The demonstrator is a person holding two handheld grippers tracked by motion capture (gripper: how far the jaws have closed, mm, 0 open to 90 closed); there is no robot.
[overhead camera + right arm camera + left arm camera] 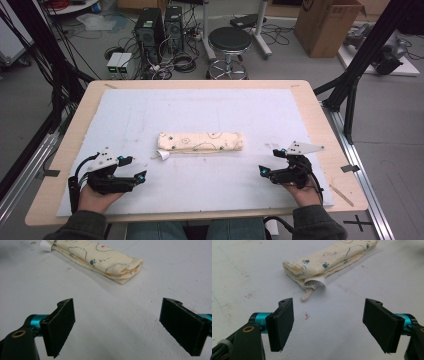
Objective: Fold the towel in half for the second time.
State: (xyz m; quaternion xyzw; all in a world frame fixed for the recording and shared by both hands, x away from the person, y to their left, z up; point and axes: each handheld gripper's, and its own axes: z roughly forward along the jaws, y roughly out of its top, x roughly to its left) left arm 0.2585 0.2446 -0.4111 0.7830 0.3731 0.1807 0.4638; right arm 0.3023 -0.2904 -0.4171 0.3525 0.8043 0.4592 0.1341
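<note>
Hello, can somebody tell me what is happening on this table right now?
A person sits at the table with a tool in each hand. A folded cream cloth with paw prints lies in the middle of the white mat, its white label sticking out at one end. The left tool and the right tool are both open, apart from the cloth, one on each side.

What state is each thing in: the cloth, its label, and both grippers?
Folded cloth: folded into a long narrow strip, flat on the white mat, unheld.
Care label: sticking out, curled.
Left gripper: open, empty.
Right gripper: open, empty.
</note>
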